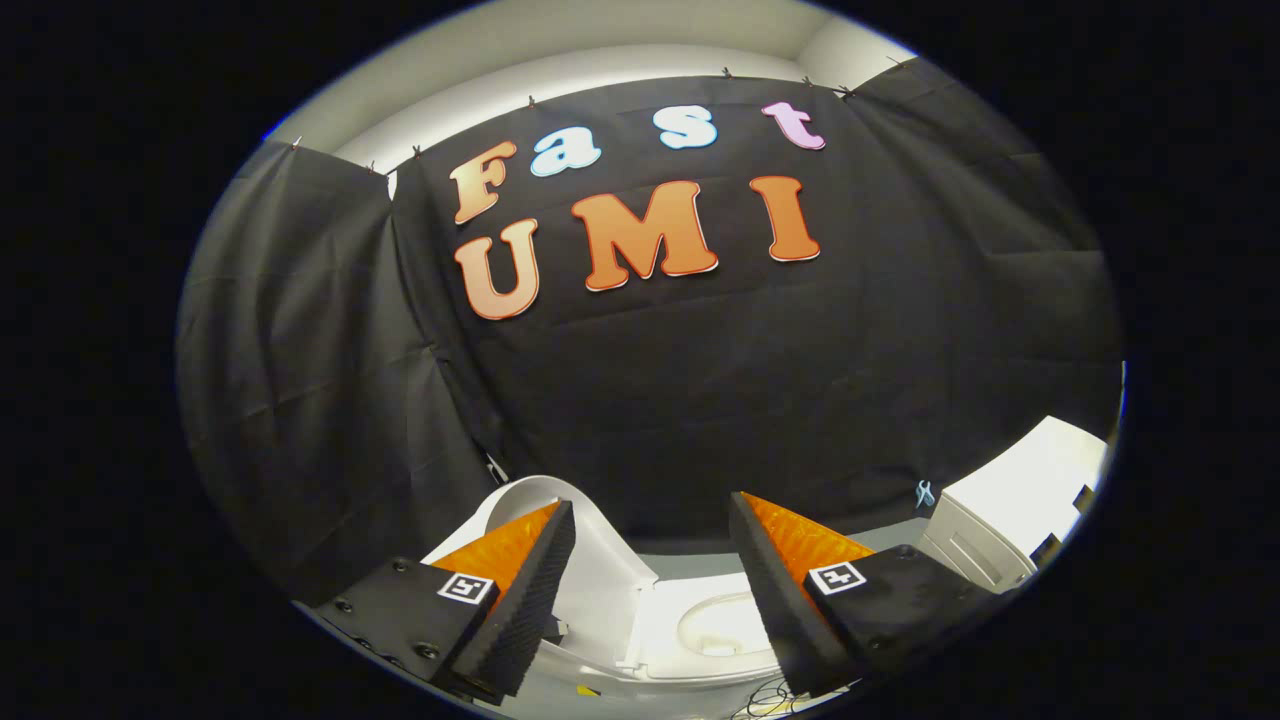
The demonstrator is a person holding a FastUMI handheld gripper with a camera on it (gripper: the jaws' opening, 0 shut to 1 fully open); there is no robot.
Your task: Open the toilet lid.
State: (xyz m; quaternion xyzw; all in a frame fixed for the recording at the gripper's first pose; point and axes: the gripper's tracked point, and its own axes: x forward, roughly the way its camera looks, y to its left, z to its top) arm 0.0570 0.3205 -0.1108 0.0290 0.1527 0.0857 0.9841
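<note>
While the toilet lid (590, 560) stands raised, claw (650, 520) spread wide, holding nothing, fingers above the bowl (715, 625).

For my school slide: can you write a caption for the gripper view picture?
Open gripper above a white toilet with its lid already raised, a white box to one side.

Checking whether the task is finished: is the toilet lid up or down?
Up. The lid stands raised behind the left finger, leaving the seat uncovered between the open tongs.
</note>
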